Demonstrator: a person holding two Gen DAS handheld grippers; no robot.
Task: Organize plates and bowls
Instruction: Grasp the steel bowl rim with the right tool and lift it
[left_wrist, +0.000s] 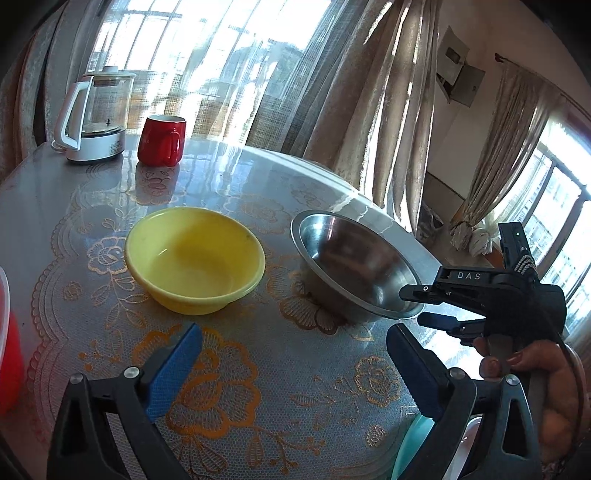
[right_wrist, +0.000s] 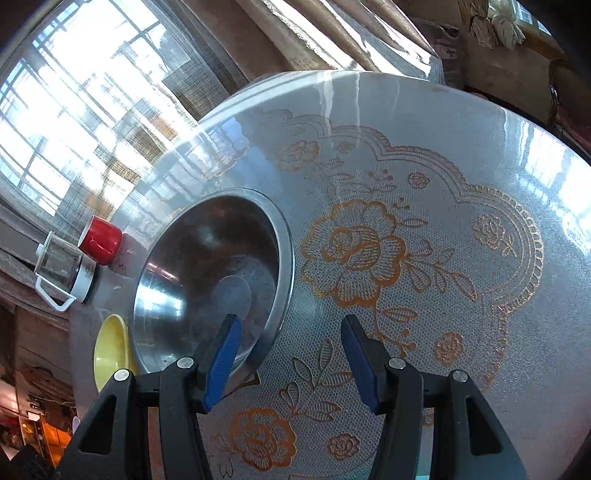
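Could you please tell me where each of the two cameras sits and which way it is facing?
Left wrist: rides the left gripper, facing across the table at the yellow bowl; the right gripper and a hand show.
Right wrist: rides the right gripper, tilted down over the steel bowl; only its fingers show.
Shared: both bowls, red mug, glass kettle.

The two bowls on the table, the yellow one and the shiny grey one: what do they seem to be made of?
The yellow bowl looks like plastic: solid even colour, a soft dull sheen, a thick rounded rim. It could be melamine; the look leaves that open. The grey bowl looks like stainless steel: a mirror-like inside with sharp bright highlights and blurred reflections, and a thin flat rim.
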